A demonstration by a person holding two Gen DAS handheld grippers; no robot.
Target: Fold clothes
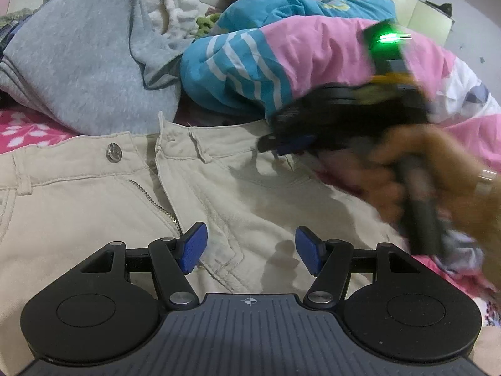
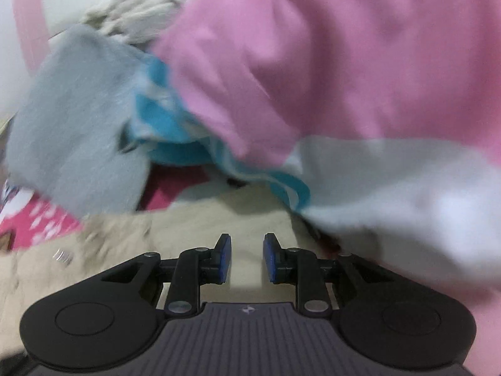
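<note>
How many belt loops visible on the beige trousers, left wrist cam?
2 on the beige trousers: one at the left edge, one right of the fly. The right gripper may hide others.

Even indoor light, soft shadows — right-wrist view motion-blurred, fisheye-bent edges.

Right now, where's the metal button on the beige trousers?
Left wrist view, left of centre: the metal button sits on the beige trousers waistband, just below the grey sweatshirt.
</note>
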